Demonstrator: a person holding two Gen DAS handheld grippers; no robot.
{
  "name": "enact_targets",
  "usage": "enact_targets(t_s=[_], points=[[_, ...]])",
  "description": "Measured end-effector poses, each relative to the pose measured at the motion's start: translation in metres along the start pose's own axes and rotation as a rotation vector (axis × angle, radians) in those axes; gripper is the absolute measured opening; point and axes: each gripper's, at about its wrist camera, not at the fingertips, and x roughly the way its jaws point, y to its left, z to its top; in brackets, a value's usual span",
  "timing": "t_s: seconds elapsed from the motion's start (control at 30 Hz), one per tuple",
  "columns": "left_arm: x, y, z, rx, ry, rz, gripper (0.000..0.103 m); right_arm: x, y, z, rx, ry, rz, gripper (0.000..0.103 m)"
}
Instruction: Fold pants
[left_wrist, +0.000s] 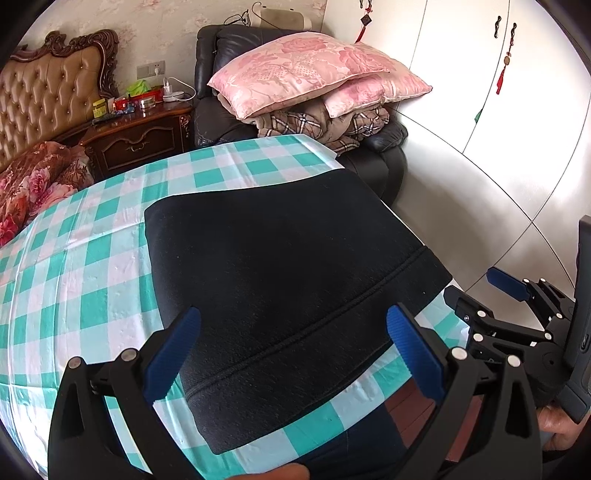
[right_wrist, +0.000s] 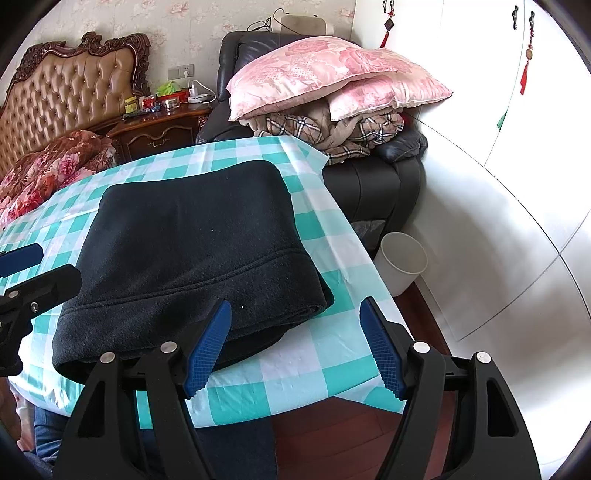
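We see the dark navy fleece pants (left_wrist: 280, 266), folded into a thick rectangle, lying flat on the worktop under its teal-and-white checked cloth (left_wrist: 92, 258), near the front edge. Our left gripper (left_wrist: 291, 350) hovers over the near end of the pants, its blue ribbed pads spread wide with nothing between them. Our right gripper (right_wrist: 295, 343) sits just beside the pants' right corner, also wide and holding nothing. A white plastic bin (right_wrist: 402, 262) stands on the floor beside the worktop.
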Motion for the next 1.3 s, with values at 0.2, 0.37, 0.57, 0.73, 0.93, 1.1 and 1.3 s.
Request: enact_targets(t_s=[0.2,0.37,0.57,0.73,0.93,1.1,1.3], points=[[0.0007,0.0009,0.0012,0.000,-0.001,0.004,0.101,-0.0001,0.0001,-0.0005,0.001,0.001,-0.001,0.069],[0.0002,0.0012,0.0014,-0.002,-0.003,0.005,0.101,-0.0005,0.0002,-0.0002,0.000,0.001,0.000,0.069],[0.0005,0.0016,0.0018,-0.003,-0.003,0.006,0.101,0.0000,0.0042,-0.0023,0.000,0.005,0.002,0.069],[0.0017,0.0031,0.0023,-0.005,-0.001,0.007,0.101,0.0001,0.0046,-0.0029,0.000,0.005,0.003,0.069],[0.0019,0.0029,0.0025,-0.005,-0.001,0.007,0.101,-0.0005,0.0055,-0.0030,0.000,0.006,0.003,0.069],[0.0021,0.0027,0.0025,-0.005,-0.001,0.007,0.101,-0.0003,0.0052,-0.0031,0.000,0.006,0.002,0.069],[0.0021,0.0027,0.0025,-0.005,0.000,0.006,0.101,0.0001,0.0046,-0.0029,0.000,0.005,0.003,0.069]])
